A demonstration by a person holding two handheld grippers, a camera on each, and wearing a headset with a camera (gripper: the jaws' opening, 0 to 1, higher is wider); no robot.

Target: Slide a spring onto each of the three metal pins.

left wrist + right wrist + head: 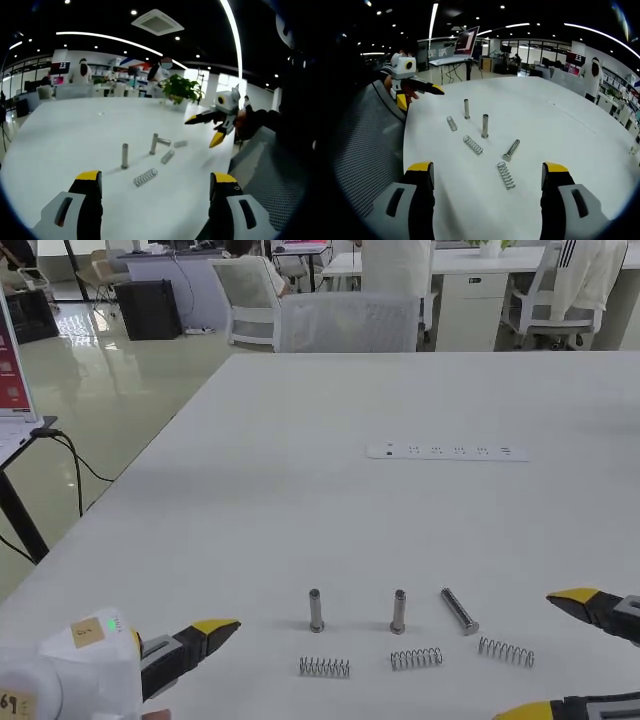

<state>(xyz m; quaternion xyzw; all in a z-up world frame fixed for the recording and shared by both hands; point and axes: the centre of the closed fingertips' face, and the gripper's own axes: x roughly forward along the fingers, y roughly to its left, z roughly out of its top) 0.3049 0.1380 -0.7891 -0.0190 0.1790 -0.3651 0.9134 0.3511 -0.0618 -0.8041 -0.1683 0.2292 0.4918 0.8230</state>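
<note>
Two metal pins stand upright on the white table, one on the left [316,610] and one in the middle [399,611]. A third pin [459,610] lies on its side to their right. Three springs lie in a row in front of them: left [324,667], middle [416,658], right [506,651]. My left gripper [203,638] is at the lower left, open and holding nothing [156,177], with the nearest spring [145,176] ahead of its jaws. My right gripper [550,655] is at the lower right, open and holding nothing [487,168], facing the right spring [505,175] and the lying pin [511,149].
A white power strip [446,451] lies farther back on the table. The table's left edge [150,450] drops to the floor, where a cable hangs. Office chairs [345,322] and desks stand beyond the far edge. A potted plant [180,87] is in the left gripper view.
</note>
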